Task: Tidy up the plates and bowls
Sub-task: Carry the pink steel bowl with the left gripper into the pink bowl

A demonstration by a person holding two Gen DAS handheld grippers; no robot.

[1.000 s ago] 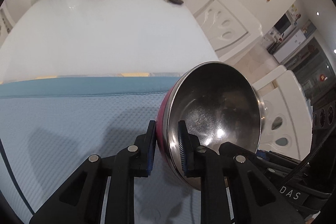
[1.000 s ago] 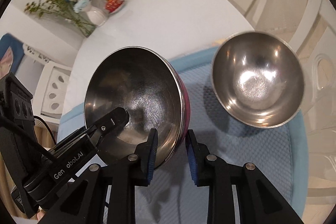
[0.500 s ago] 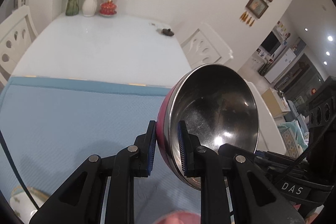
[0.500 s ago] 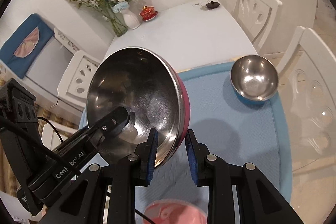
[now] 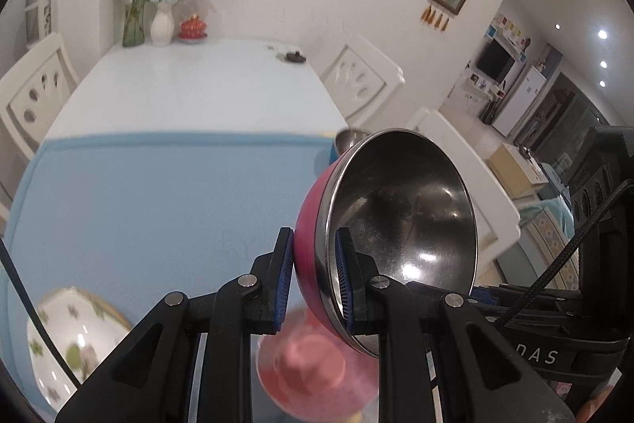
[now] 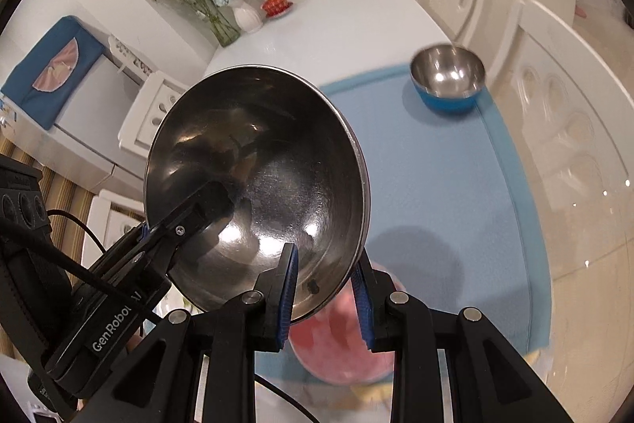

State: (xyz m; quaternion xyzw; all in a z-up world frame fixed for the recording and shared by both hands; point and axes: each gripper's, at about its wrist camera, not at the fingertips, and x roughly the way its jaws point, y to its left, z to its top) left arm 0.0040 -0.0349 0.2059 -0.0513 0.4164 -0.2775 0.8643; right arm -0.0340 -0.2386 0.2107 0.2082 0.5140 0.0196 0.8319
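A steel bowl with a pink outside [image 5: 404, 209] hangs tilted above the blue mat [image 5: 158, 205], held from two sides. My left gripper [image 5: 313, 280] is shut on its rim, one pad on the pink outside and one inside. My right gripper [image 6: 325, 300] is shut on the opposite rim of the same bowl [image 6: 257, 177]. In the right wrist view the left gripper's finger [image 6: 198, 209] reaches into the bowl. A blue bowl with a steel inside [image 6: 447, 82] stands on the mat's far right corner. A blurred pink dish [image 6: 337, 343] lies below the held bowl.
A white bowl with green flowers [image 5: 67, 335] sits at the mat's near left. Vases of flowers [image 5: 158, 6] and a red lidded cup [image 5: 193, 26] stand at the far end of the white table [image 5: 198, 86]. White chairs [image 5: 362, 82] flank the table.
Both grippers have lifted the pink bowl up and back toward the near edge. The blue bowl has shrunk into the distance; the pink dish and flowered bowl have come into view.
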